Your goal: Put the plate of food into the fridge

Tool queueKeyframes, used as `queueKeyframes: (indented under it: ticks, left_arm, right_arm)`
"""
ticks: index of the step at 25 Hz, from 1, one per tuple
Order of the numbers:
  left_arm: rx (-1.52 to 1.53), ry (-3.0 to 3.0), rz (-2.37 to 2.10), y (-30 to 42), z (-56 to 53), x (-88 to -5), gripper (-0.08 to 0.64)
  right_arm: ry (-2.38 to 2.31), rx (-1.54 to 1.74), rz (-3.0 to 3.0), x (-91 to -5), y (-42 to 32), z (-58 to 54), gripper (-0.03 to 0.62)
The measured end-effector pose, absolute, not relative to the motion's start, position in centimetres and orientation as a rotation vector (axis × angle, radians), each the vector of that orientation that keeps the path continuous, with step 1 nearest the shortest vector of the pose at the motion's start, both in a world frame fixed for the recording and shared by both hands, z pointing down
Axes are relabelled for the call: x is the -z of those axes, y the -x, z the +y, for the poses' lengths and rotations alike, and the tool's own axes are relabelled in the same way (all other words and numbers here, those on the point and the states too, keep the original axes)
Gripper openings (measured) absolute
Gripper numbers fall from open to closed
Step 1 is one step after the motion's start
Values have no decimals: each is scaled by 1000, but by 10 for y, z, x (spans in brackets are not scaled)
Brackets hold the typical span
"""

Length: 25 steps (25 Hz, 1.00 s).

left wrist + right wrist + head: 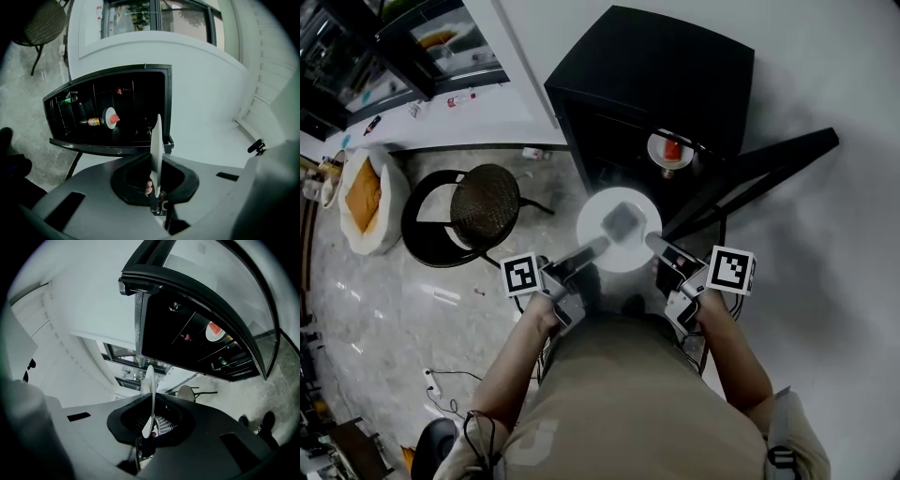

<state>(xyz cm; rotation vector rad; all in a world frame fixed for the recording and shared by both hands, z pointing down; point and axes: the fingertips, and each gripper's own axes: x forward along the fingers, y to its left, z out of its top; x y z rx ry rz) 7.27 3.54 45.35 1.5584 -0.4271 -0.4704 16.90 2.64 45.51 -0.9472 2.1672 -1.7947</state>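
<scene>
Facing open black mini fridge (656, 75); holding white plate (628, 255) of food (622, 220) level, just outside the opening. Clamped on opposite rim edges with left gripper (598, 246) and right gripper (654, 242). Advance both together, keep level, steer clear of the dish (668, 150) already on the shelf.

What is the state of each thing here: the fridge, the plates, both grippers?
fridge: open.
plate of food: held level at its rim by both grippers, outside the fridge.
left gripper: shut on the plate of food.
right gripper: shut on the plate of food.
small plate: resting inside the fridge, with something red on it.
</scene>
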Motion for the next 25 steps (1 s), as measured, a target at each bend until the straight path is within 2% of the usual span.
queueKeyframes:
  ticks: [5,11,21,25]
  left_arm:
    - [499,-1530,-460,-74,38,-459,18]
    - [537,-1486,-446,-75,39,-467,18]
    - [533,-1477,-417,-69,5,-482,18]
    - [516,-1480,-394,-62,-14,-489,18]
  right_arm:
    - [926,1819,2192,-460,-170,27,29]
    - [865,1702,2363,-450,-161,26,31]
    - [1101,1687,2275,-459,-195,18,32]
    - [1140,1658,2297,-459,-187,9,29]
